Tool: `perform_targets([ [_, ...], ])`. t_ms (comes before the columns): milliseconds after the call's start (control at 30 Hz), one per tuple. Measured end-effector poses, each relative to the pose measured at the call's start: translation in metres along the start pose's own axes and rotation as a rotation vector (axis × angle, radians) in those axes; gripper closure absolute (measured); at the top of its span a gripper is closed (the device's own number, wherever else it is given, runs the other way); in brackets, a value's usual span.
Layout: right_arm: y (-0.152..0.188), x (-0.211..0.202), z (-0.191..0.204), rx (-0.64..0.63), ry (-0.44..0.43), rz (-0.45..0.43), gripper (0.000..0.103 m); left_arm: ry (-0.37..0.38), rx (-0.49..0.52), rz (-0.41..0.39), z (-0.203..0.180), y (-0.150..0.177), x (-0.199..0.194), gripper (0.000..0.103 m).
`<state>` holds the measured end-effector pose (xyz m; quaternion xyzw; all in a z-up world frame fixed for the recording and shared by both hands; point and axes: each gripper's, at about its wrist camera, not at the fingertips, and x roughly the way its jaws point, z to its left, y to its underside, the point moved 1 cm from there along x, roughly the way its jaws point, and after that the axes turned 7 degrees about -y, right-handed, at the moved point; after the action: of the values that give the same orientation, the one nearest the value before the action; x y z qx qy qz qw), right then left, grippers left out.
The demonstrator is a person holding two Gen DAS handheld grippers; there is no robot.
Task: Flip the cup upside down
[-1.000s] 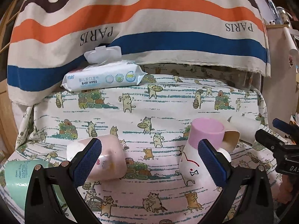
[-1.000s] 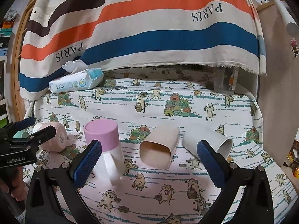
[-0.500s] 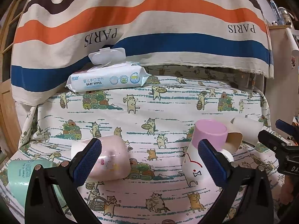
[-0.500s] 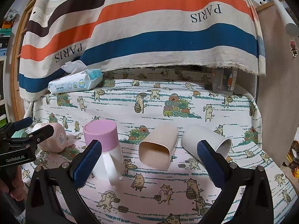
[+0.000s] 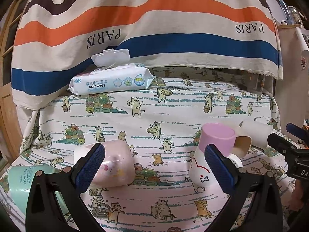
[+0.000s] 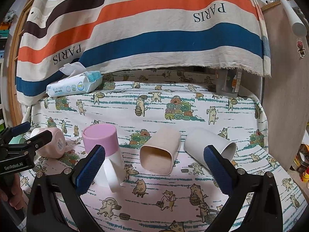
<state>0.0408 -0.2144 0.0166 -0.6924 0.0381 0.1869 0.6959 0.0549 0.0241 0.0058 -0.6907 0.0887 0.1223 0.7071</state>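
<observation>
A pink-and-white mug (image 5: 210,154) (image 6: 105,150) stands upside down on the cat-print cloth, pink base up. A pale pink cup (image 5: 114,166) (image 6: 51,145) lies on its side to its left. A beige square cup (image 6: 160,152) and a white cup (image 6: 208,148) lie on their sides to its right. A mint cup (image 5: 21,181) lies at the far left. My left gripper (image 5: 154,166) is open and empty, between the pink cup and the mug. My right gripper (image 6: 154,166) is open and empty, in front of the beige cup.
A pack of baby wipes (image 5: 112,79) (image 6: 75,85) with its lid open lies at the back left. A striped PARIS cloth (image 5: 154,29) hangs behind the table. A wooden board (image 6: 285,96) stands at the right edge.
My left gripper has pulled back and risen slightly, so the cups sit lower and smaller in its view. My right gripper has barely moved. No cup has moved.
</observation>
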Motion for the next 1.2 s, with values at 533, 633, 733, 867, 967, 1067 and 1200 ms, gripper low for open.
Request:
perform_targets([
  [533, 0.0005, 0.0004, 0.0002, -0.002, -0.002, 0.004, 0.0, -0.005, 0.006, 0.005, 0.0008, 0.0001, 0.0029, 0.001],
  [633, 0.0004, 0.0006, 0.0003, -0.002, -0.002, 0.004, 0.0, -0.006, 0.007, 0.006, 0.0012, 0.0002, 0.0031, 0.001],
  [733, 0.0004, 0.0006, 0.0, -0.003, -0.002, 0.005, 0.0, -0.005, 0.006, 0.005, 0.0009, 0.0001, 0.0029, 0.001],
  [867, 0.0003, 0.0005, -0.0001, -0.002, -0.002, 0.005, 0.0, -0.005, 0.007, 0.004, 0.0012, 0.0001, 0.003, 0.001],
  [967, 0.0002, 0.0006, 0.0002, -0.002, -0.002, 0.004, 0.0, -0.005, 0.006, 0.005, 0.001, 0.0, 0.003, 0.001],
  [1067, 0.0001, 0.0008, 0.0002, -0.002, -0.002, 0.004, 0.0, -0.005, 0.006, 0.005, 0.0011, 0.0001, 0.0032, 0.001],
  [1200, 0.0, 0.0008, 0.0002, -0.002, -0.002, 0.005, 0.0, -0.005, 0.007, 0.005, 0.001, -0.0001, 0.0031, 0.001],
])
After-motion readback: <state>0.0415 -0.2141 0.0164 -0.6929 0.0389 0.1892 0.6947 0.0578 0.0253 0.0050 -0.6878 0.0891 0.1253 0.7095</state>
